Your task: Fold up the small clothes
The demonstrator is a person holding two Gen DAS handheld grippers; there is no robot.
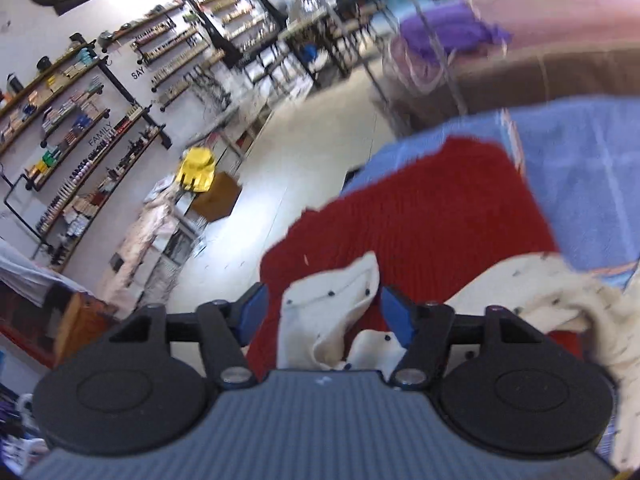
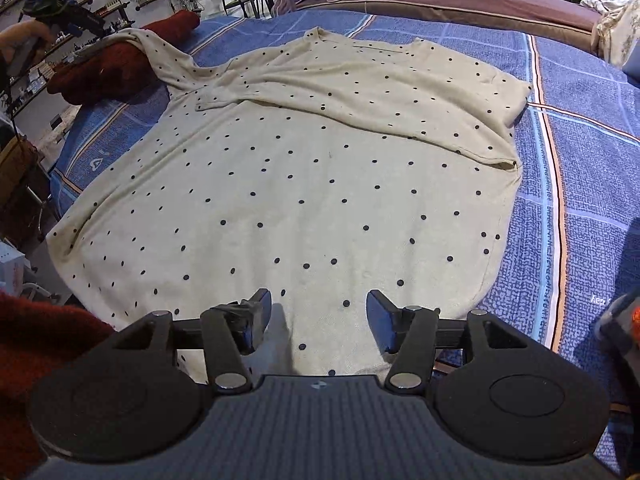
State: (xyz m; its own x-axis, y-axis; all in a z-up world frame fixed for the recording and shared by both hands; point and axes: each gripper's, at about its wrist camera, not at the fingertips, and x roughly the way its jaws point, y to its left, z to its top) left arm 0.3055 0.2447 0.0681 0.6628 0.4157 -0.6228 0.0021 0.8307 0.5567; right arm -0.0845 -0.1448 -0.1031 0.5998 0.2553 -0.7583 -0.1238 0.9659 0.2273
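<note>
Left wrist view: left gripper [image 1: 320, 312] has its jaws spread, blue pads wide apart; a bunched end of the cream dotted shirt [image 1: 332, 312] sits between them but nothing pinches it, so I read it as released (the fabric may just be lying there); behind it is a red knit [image 1: 420, 208] on the blue checked bedspread [image 1: 592, 168]; view is motion-blurred, shop shelving [image 1: 80, 120] behind.

Right wrist view: right gripper [image 2: 319, 320] also spread, hovering just above the near hem, holding nothing; the shirt [image 2: 300, 184] lies mostly flat across the bedspread [image 2: 580, 184], collar at the far end; right sleeve is already folded in across the chest; left sleeve trails up onto the red knit [image 2: 120, 64] at far left, near the left gripper [image 2: 60, 4].

Judgement on the step: the left sleeve fold is what's pending; to do it well, close the left jaws fully on the sleeve end, not on a loose wrinkle; lift it clear of the red knit so that doesn't drag along; lay it across the chest to mirror the right sleeve; the right gripper could pin the near hem so the body doesn't slide; main risk is the bunch slipping out and leaving a crooked edge.
</note>
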